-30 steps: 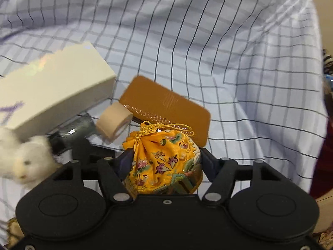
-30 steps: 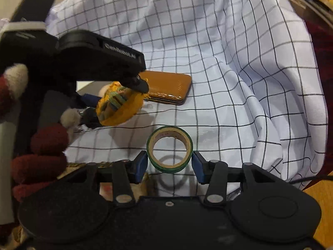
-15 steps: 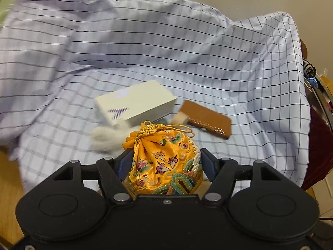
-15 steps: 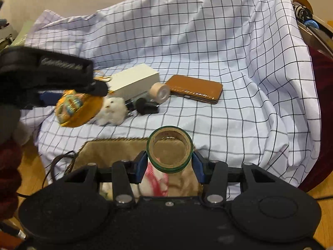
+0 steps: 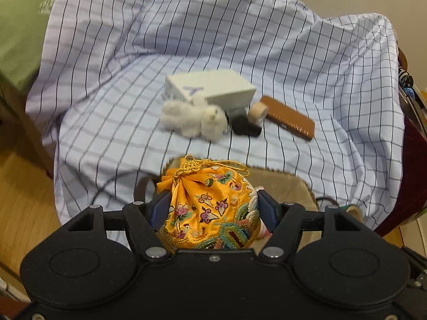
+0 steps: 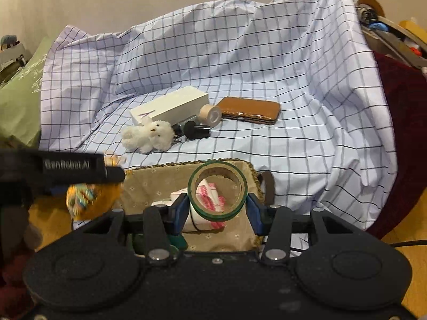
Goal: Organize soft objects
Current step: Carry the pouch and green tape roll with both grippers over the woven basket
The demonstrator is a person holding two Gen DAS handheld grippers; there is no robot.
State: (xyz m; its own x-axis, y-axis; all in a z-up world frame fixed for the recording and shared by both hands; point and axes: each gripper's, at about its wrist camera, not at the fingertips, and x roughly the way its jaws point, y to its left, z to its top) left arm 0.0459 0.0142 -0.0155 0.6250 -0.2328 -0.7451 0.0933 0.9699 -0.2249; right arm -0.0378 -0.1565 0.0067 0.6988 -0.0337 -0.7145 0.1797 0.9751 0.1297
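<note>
The left gripper [image 5: 210, 210] has its jaws clamped on a yellow embroidered pouch [image 5: 208, 208], held over the near edge of a beige fabric basket [image 5: 291, 186]. The right gripper [image 6: 216, 208] pinches a green tape roll [image 6: 217, 189] between its jaws, above the same basket, where a pink-and-white packet [image 6: 210, 200] lies. Beyond, on the checked cloth [image 6: 267, 66], lie a white plush toy [image 6: 148, 136], a white box [image 6: 170, 106], a small tan tape roll [image 6: 210, 113], a black object [image 6: 197, 130] and a brown leather case [image 6: 250, 109].
</note>
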